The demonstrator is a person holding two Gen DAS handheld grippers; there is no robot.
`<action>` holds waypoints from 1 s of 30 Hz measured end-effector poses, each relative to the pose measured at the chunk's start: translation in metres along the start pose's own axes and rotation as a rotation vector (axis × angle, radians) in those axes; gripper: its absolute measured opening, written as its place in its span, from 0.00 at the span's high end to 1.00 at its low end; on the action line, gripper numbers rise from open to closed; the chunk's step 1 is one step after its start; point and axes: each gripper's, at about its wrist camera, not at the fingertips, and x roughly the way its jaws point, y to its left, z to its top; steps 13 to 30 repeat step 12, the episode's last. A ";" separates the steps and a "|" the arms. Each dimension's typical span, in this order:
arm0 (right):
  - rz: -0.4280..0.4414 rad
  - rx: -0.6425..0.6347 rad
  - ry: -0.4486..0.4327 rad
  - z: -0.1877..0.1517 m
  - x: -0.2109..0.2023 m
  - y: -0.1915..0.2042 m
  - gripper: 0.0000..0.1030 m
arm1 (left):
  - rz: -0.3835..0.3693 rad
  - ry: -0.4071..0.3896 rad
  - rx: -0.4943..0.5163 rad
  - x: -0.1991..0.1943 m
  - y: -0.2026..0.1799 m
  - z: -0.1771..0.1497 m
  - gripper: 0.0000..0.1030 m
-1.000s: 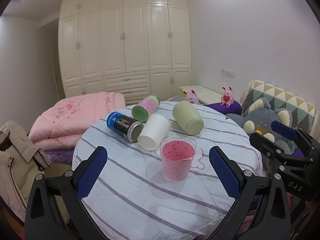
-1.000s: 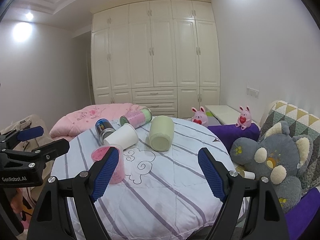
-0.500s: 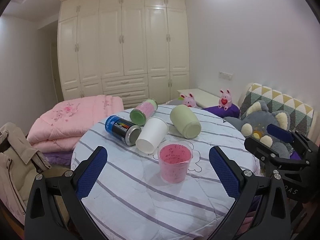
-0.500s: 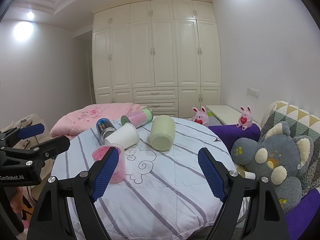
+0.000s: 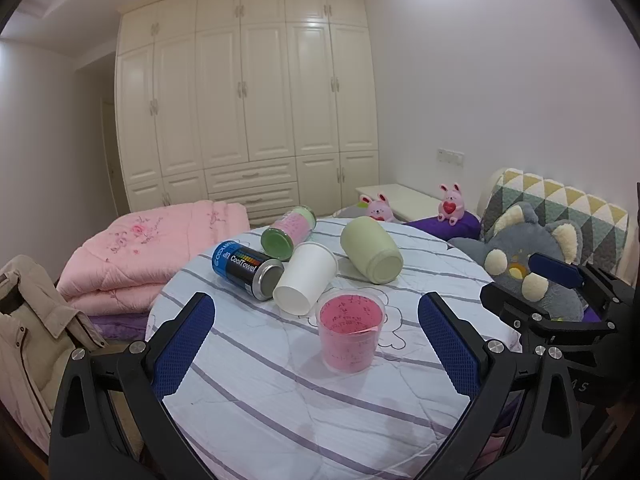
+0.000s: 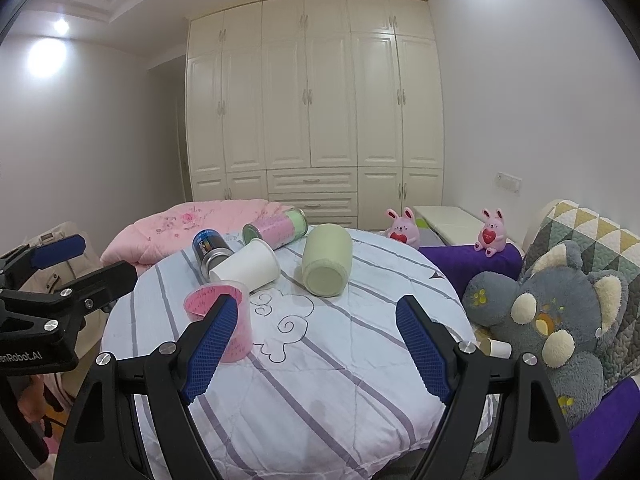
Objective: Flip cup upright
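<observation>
A pink clear cup point(image 5: 351, 333) stands upright on the round striped table point(image 5: 248, 392). Behind it lie on their sides a white paper cup point(image 5: 306, 282), a pale green cup point(image 5: 372, 254), a blue and black can point(image 5: 246, 270) and a pink and green can point(image 5: 290, 233). My left gripper point(image 5: 316, 344) is open and empty, above the table's near edge, with the pink cup between its fingers' line of sight. My right gripper point(image 6: 316, 348) is open and empty; the pink cup point(image 6: 224, 320) sits behind its left finger and the pale green cup point(image 6: 326, 266) lies ahead.
A grey plush toy point(image 6: 548, 320) and a patterned cushion point(image 5: 560, 216) sit to the right of the table. A folded pink quilt point(image 5: 152, 252) lies at the left rear, a beige jacket point(image 5: 28, 340) at the left. White wardrobes point(image 6: 312, 108) fill the back wall.
Both grippers have drawn back and tilted up a little, so the table and cups sit lower in view. Nothing on the table has moved.
</observation>
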 end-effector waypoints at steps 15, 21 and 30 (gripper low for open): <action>0.032 -0.049 0.065 -0.006 0.011 0.013 0.20 | -0.015 0.025 -0.007 0.005 0.001 -0.003 0.00; 0.032 -0.049 0.065 -0.006 0.011 0.013 0.20 | -0.015 0.025 -0.007 0.005 0.001 -0.003 0.00; 0.032 -0.049 0.065 -0.006 0.011 0.013 0.20 | -0.015 0.025 -0.007 0.005 0.001 -0.003 0.00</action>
